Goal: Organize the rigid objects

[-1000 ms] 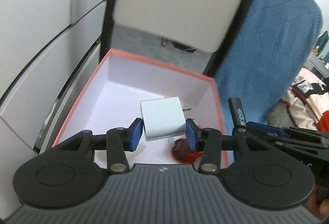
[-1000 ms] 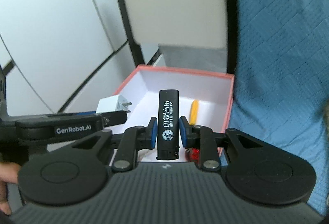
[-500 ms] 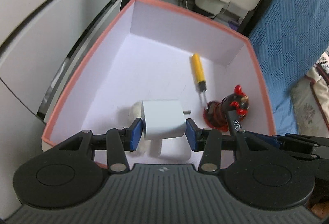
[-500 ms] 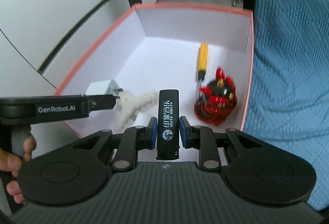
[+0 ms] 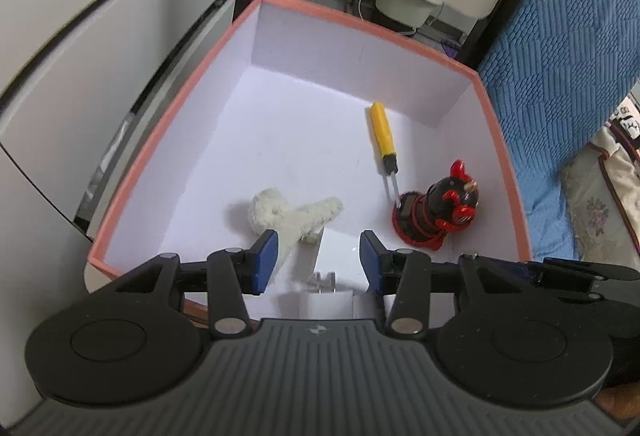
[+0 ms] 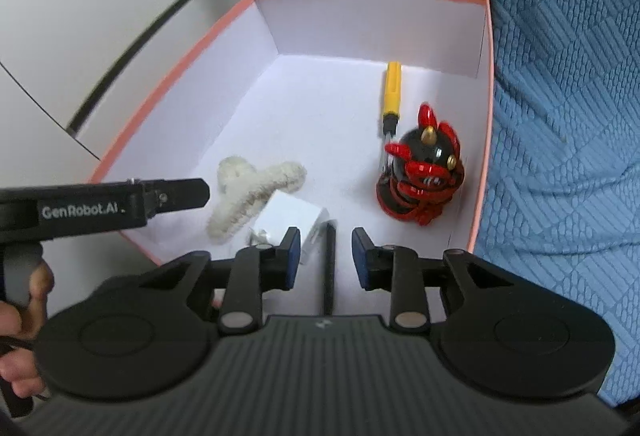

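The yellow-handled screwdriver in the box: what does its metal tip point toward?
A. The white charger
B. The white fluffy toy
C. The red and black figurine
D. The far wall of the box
C. The yellow-handled screwdriver lies on the box floor with its handle toward the far wall and its metal tip reaching the base of the red and black figurine.

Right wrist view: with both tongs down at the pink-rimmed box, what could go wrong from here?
The slim black stick sits loose between the opening right tongs; it may topple onto the white plug charger. The glossy red-and-black figurine stands upright close by; a sideways pull-out could knock it over. The open left tongs straddle the charger and might snag it.
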`<state>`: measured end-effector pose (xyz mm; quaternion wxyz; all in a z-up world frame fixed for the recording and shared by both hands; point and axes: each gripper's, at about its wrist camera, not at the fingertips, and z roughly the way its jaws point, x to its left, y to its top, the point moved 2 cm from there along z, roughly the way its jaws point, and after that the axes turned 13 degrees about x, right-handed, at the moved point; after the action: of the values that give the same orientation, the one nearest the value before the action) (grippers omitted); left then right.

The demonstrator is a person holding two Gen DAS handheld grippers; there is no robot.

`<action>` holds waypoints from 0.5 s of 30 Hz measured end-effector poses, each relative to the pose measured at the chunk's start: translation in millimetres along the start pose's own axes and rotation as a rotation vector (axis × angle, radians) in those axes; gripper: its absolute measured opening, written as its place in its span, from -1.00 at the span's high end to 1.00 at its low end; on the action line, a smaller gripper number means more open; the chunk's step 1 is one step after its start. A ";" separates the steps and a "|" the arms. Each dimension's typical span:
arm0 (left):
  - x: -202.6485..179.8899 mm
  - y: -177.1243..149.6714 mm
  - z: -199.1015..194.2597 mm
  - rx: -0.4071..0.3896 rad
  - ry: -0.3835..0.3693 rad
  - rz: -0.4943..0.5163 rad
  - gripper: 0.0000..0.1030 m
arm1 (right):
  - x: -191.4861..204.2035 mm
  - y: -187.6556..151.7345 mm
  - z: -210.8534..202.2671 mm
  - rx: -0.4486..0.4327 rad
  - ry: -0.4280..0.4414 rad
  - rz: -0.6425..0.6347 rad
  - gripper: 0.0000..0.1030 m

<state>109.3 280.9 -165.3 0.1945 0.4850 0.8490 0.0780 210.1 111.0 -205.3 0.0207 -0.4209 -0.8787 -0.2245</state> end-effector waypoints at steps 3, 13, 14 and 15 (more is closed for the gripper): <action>-6.5 2.7 -19.4 -0.032 -0.016 0.006 0.01 | 0.6 4.3 -21.9 -0.054 0.001 -0.007 0.38; -40.7 -1.0 -94.3 -0.191 -0.020 0.028 -0.01 | 6.4 8.1 -105.1 -0.241 0.004 -0.048 0.38; -43.0 -2.6 -100.3 -0.203 -0.019 0.024 -0.01 | 7.2 7.1 -111.8 -0.255 0.003 -0.052 0.38; -44.6 -4.2 -105.5 -0.211 -0.019 0.021 -0.01 | 7.1 6.1 -116.5 -0.265 0.006 -0.052 0.38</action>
<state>83.4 246.5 -59.1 0.2518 0.4716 0.8290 0.1643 192.3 71.5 -96.8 -0.0385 -0.3963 -0.8518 -0.3404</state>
